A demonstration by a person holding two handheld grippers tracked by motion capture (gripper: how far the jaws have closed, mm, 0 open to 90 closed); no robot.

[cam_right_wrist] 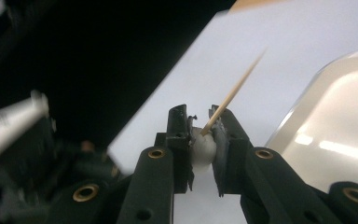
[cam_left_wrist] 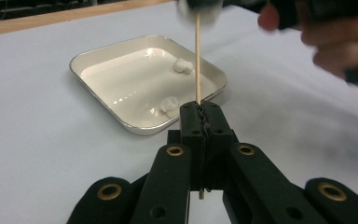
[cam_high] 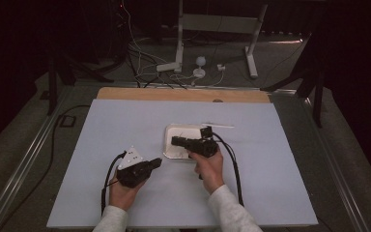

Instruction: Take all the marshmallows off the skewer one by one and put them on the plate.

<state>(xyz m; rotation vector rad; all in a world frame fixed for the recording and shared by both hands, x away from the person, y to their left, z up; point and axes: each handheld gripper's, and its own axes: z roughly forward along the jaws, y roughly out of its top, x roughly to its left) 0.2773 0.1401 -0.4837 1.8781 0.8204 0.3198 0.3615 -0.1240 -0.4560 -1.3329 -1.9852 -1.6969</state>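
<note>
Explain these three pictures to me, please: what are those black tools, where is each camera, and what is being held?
No robot here: a person holds a hand-operated clamp in each hand. The overhead picture looks down on a table, showing the left gripper, the right gripper and a white tray. The other two pictures come from cameras riding on the clamps, looking along their black jaws. The left gripper's camera shows its jaws shut on a thin wooden skewer standing upright, with the tray behind holding two small white lumps. The right gripper's camera shows its jaws pinching a soft white piece, with a skewer tip poking into it.
</note>
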